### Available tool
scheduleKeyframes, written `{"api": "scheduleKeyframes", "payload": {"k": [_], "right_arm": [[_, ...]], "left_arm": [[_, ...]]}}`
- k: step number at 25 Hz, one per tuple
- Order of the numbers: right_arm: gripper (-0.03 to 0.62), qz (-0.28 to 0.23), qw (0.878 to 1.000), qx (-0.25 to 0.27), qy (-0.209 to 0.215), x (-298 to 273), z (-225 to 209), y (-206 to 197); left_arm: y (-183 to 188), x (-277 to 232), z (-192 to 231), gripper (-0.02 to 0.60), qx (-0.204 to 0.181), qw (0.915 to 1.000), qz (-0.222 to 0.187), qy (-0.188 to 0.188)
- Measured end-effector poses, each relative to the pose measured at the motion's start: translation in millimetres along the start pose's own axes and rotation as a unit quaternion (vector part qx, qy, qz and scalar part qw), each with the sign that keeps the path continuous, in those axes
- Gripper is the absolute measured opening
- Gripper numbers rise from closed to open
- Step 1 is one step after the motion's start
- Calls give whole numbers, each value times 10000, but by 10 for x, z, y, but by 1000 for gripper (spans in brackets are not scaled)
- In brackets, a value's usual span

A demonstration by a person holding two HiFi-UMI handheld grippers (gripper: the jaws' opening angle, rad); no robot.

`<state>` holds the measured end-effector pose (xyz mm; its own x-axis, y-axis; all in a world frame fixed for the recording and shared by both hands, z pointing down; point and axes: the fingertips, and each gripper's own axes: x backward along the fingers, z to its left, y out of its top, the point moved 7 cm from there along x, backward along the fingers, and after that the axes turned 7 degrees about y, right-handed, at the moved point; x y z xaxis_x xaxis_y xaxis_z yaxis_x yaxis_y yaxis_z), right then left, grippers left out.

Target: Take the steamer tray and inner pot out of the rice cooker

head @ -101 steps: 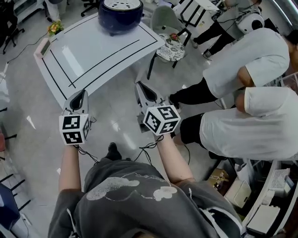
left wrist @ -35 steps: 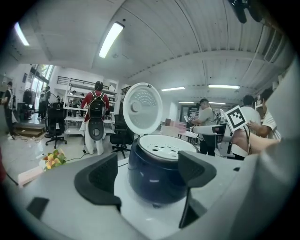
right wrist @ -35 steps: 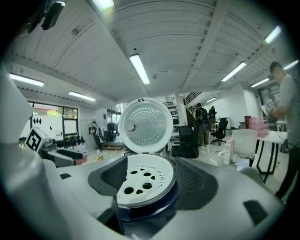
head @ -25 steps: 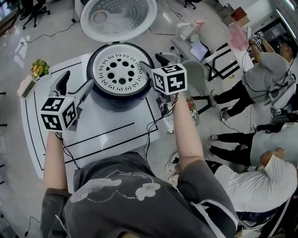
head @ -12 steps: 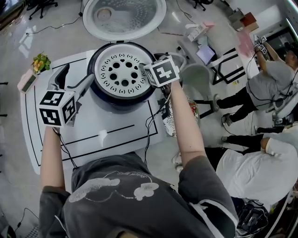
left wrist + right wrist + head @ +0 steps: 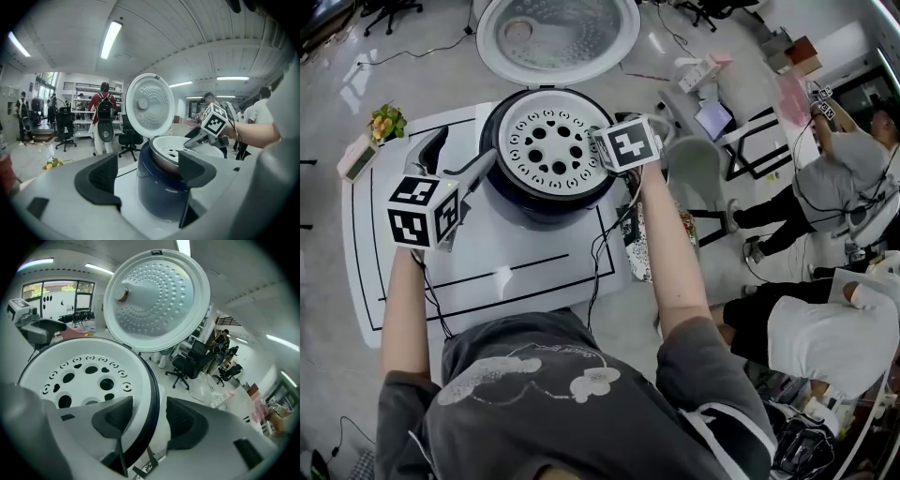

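Grasp stage: right hand-held gripper [image 6: 149, 417], jaws just closing yet seemingly not pressing, straddles the rim of the steamer tray [image 6: 547, 142] inside the open rice cooker [image 6: 546, 204]; left hand-held gripper [image 6: 147, 176] spread, empty. Next: pinch, lift.

A glossy grey floor [image 6: 422, 66] fills the head view, with cables trailing near the top edge. A white counter [image 6: 534, 267] ruled with black lines sits left of centre, with a small pot of yellow flowers [image 6: 386, 122] near its upper left corner. A pale green chair [image 6: 698, 169] stands right of centre. In the left gripper view, fluorescent tubes [image 6: 108, 40] cross a white ceiling, windows [image 6: 47, 79] glow at the left, and black office chairs [image 6: 64, 133] stand before shelving [image 6: 82, 126]
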<state>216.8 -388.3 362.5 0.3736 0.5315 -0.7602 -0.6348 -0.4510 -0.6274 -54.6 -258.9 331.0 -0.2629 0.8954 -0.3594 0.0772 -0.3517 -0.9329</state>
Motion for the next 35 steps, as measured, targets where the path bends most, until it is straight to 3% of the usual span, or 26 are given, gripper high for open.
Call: {"api": "scheduleKeyframes", "payload": {"k": [10, 20, 35], "right_arm": [[141, -152, 9998, 98, 71, 137, 91, 164], [54, -738, 9958, -530, -129, 440, -16, 260], [43, -1617, 9814, -921, -463, 917, 145, 334]], "left_arm": [[-12, 60, 58, 397, -57, 10000, -8, 73], [-21, 71, -53, 397, -65, 9999, -92, 3], [-41, 424, 97, 396, -97, 9993, -351, -78]]}}
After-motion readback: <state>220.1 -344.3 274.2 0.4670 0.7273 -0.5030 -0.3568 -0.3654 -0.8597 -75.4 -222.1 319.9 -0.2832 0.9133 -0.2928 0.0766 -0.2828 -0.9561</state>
